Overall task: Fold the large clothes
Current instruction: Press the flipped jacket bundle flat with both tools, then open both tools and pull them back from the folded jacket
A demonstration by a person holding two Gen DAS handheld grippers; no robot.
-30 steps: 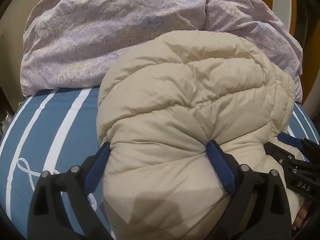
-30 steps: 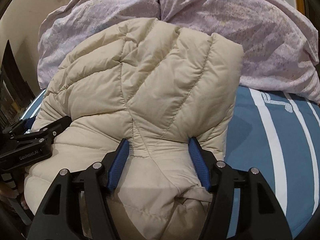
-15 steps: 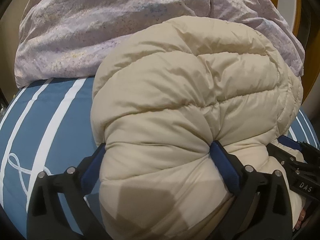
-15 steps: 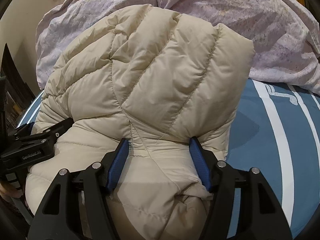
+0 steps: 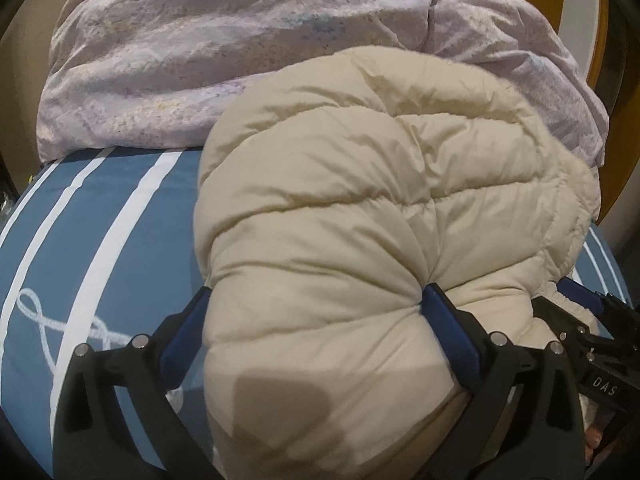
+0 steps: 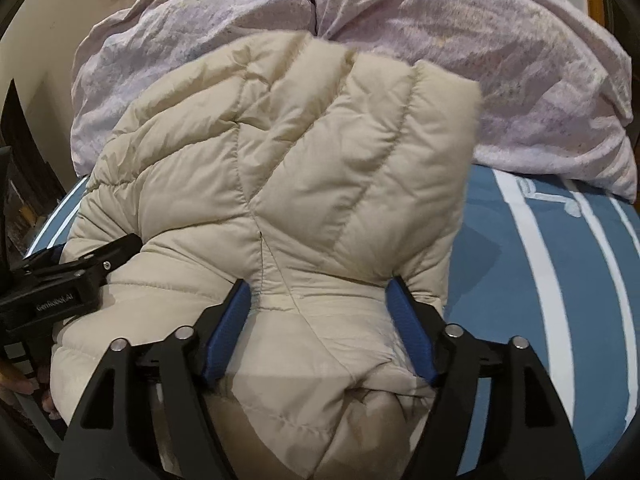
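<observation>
A cream quilted puffer jacket [image 5: 360, 200] lies bunched in a thick fold on the bed, its near edge toward me. My left gripper [image 5: 316, 296] stands at its widest, a fat roll of the jacket filling the gap, and the right blue pad [image 5: 444, 332] dents the fabric. My right gripper [image 6: 318, 284] holds the jacket [image 6: 300, 160] at its near right corner. Its jaws are opening, with the padding still bulging against both pads. Each gripper's black frame shows at the edge of the other's view.
The bed has a blue sheet with white stripes [image 5: 100, 240], also bare to the right of the jacket [image 6: 540, 280]. A crumpled lilac duvet [image 5: 200, 60] is heaped behind the jacket. A wooden frame [image 5: 616, 80] stands at the far right.
The right gripper's jaws have spread apart on the jacket. The left jaws widened slightly and the roll between them puffed out. Both hands stayed about where they were.
</observation>
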